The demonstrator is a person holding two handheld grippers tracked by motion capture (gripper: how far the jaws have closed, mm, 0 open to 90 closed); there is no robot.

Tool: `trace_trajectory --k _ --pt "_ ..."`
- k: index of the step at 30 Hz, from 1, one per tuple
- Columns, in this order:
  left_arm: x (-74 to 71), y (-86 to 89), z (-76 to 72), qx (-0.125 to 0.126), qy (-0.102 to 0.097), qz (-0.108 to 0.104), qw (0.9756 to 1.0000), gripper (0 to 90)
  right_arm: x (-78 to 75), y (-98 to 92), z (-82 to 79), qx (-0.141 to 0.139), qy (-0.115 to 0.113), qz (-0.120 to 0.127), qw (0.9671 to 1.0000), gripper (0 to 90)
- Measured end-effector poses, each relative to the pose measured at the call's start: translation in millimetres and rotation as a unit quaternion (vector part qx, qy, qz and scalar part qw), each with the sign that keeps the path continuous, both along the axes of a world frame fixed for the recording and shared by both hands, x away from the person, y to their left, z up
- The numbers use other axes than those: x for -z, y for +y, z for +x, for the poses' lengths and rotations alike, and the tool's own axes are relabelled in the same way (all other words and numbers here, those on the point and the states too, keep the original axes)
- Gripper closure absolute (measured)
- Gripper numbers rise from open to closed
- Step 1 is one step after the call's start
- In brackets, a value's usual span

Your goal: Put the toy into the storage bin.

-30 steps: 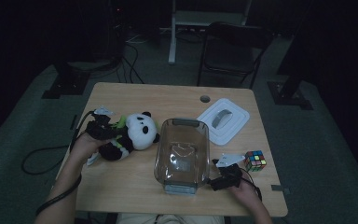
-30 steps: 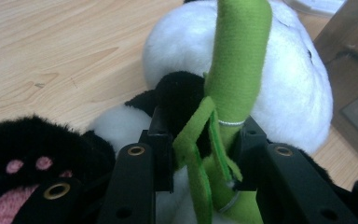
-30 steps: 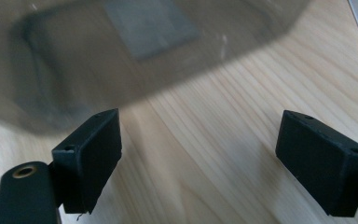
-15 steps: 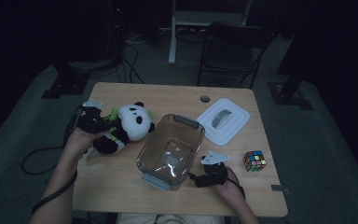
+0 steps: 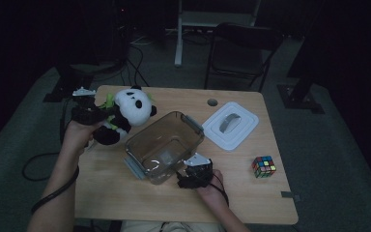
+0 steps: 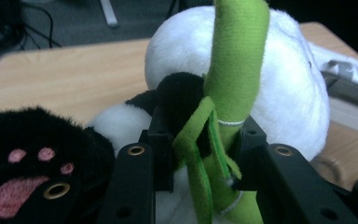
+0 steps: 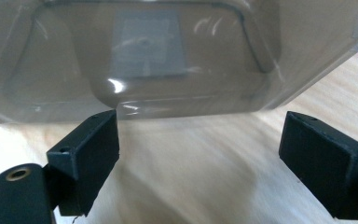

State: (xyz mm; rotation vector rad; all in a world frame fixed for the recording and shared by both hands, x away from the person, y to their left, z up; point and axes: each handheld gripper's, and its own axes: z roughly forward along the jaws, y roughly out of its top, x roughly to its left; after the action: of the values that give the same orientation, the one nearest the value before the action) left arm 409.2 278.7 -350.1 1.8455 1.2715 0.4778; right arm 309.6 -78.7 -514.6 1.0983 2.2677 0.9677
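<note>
A black-and-white panda plush [image 5: 130, 107] hangs above the table's left side, with my left gripper [image 5: 92, 115] shut on it. In the left gripper view the jaws [image 6: 205, 149] pinch the plush's green bamboo stalk [image 6: 235, 60] and black fur, and its white head [image 6: 289, 93] is behind. A clear plastic container [image 5: 193, 126] sits at an angle mid-table with nothing inside. My right gripper [image 5: 187, 177] stands open at its near corner. In the right gripper view the container wall [image 7: 144, 60] lies just beyond the spread fingertips [image 7: 200, 140], untouched by either one.
A white lid [image 5: 231, 125] lies right of the container near the back. A colour cube [image 5: 263, 166] sits by the table's right edge. The wooden table [image 5: 125, 198] has a round hole [image 5: 212, 102] at the back. A chair stands behind the table.
My left gripper has lifted the panda up and toward the back left. The right gripper has moved left, and the container has slid left and turned to an angle.
</note>
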Motion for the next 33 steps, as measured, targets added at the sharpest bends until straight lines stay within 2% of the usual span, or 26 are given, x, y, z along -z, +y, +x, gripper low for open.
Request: trace_trajectory --k 4,6,7,8,9,11,12,13,15,17,20,22,25,29,31,32,33 --pt "-21.4 -8.5 -7.7 0.002 -0.031 0.003 0.9995 68.4 -2.2 13.7 6.1 0.024 -0.005 0.01 0.9997 11.7" --pt "-30.8 -13.4 -11.5 0.008 -0.042 -0.005 0.9991 68.5 -2.7 15.8 7.6 0.026 -0.007 0.01 0.9996 11.8" --pt "-39.2 -20.0 -15.3 0.019 -0.053 -0.008 0.9984 68.5 -3.3 19.5 9.7 0.026 -0.005 0.012 0.9996 11.8" --pt "-39.2 -20.0 -15.3 0.019 -0.053 -0.008 0.9984 68.5 -3.2 20.9 10.6 0.025 -0.003 0.012 0.9996 11.8" --pt "-46.5 -27.7 -18.5 0.035 -0.062 -0.012 0.9974 68.4 -3.2 21.9 11.2 0.022 -0.001 0.012 0.9997 11.8" --pt "-52.0 -35.5 -20.6 0.054 -0.066 -0.016 0.9962 68.4 -2.4 23.8 11.6 0.015 -0.001 0.007 0.9999 11.8" --pt "-52.0 -35.5 -20.6 0.054 -0.066 -0.016 0.9962 68.4 -2.4 23.8 11.6 0.015 -0.001 0.007 0.9999 11.8" --pt "-56.3 -43.9 -21.9 0.068 -0.07 -0.015 0.9951 68.4 -1.7 24.9 10.6 0.012 0.001 0.011 0.9999 11.8" --pt "-57.8 -47.9 -22.6 0.073 -0.074 -0.014 0.9945 68.4 -1.2 24.9 10.5 0.01 0.001 0.008 0.9999 11.8" --pt "-60.4 -58.1 -23.6 0.09 -0.075 -0.012 0.9931 68.3 -1.0 23.4 9.2 0.004 0.0 0.009 0.9999 11.8" --pt "-58.5 -66.7 -23.5 0.11 -0.069 -0.008 0.9915 68.3 -2.6 19.3 7.4 -0.003 0.001 0.02 0.9998 11.8" --pt "-56.9 -69.9 -23.3 0.115 -0.066 -0.007 0.9911 68.2 -4.1 15.7 5.1 -0.009 -0.003 0.025 0.9996 11.7" --pt "-46.7 -82.9 -22.1 0.13 -0.053 0.003 0.9901 68.2 -6.6 7.4 0.8 -0.009 -0.015 0.029 0.9994 11.8" --pt "-36.5 -91.5 -18.4 0.143 -0.037 0.001 0.989 68.1 -8.2 -4.6 0.5 0.004 -0.019 0.036 0.9992 11.8" --pt "-30.3 -97.5 -17.0 0.152 -0.029 0.005 0.988 68.1 -8.5 -7.1 0.6 0.008 -0.018 0.039 0.999 11.8" --pt "-24.9 -103.1 -15.6 0.158 -0.023 0.019 0.9869 68.0 -8.6 -11.6 1.0 0.014 -0.02 0.041 0.9989 11.8" --pt "-24.9 -103.1 -15.6 0.158 -0.023 0.019 0.9869 68.0 -8.6 -11.6 1.0 0.014 -0.02 0.041 0.9989 11.8"
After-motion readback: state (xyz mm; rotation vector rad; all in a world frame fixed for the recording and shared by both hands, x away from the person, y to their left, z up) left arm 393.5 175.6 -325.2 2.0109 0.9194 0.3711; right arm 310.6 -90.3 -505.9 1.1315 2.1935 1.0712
